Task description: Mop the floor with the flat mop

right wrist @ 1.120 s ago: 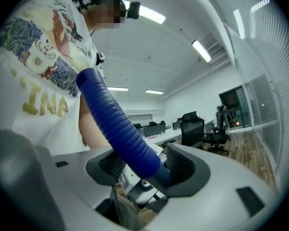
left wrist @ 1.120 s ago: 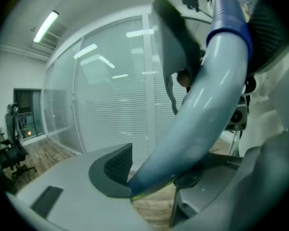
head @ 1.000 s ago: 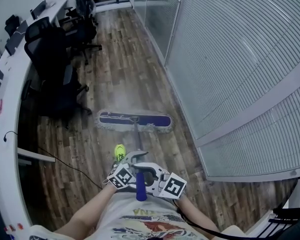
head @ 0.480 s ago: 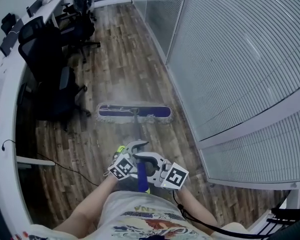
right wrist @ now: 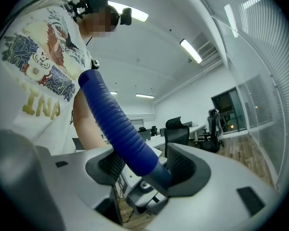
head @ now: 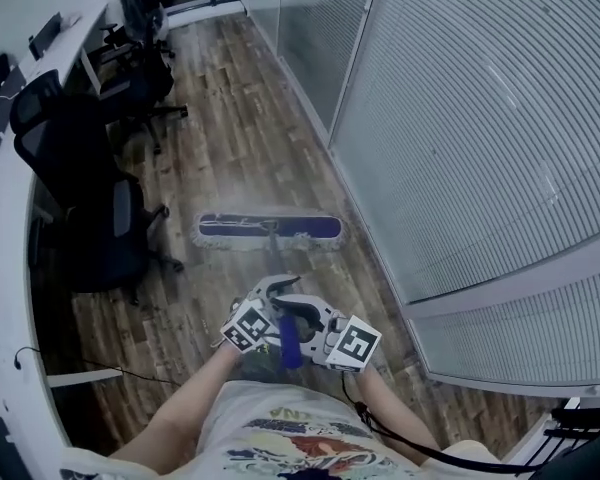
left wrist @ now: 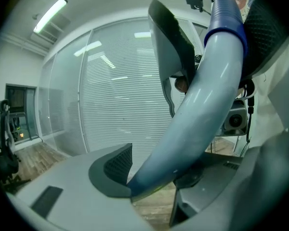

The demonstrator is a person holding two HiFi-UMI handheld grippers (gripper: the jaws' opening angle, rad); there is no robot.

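Both grippers hold the flat mop (head: 273,260).
The left gripper (head: 266,293) squeezes the pale handle (left wrist: 202,105) between its fingers. The right gripper (head: 298,313) squeezes the blue grip (right wrist: 120,129) just beside it. The mop head (head: 268,230) lies on the wood floor (head: 230,148), well ahead of the fingers.

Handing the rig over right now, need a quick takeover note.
Left tool: shut on the mop handle, on its pale pole.
Right tool: shut on the handle's blue ribbed grip.
Mop head: flat on the wooden floor, between the office chairs on the left and the glass partition on the right.
Done: cannot tell which floor is already mopped.
Left: probably the aisle ahead; mind the chair bases.
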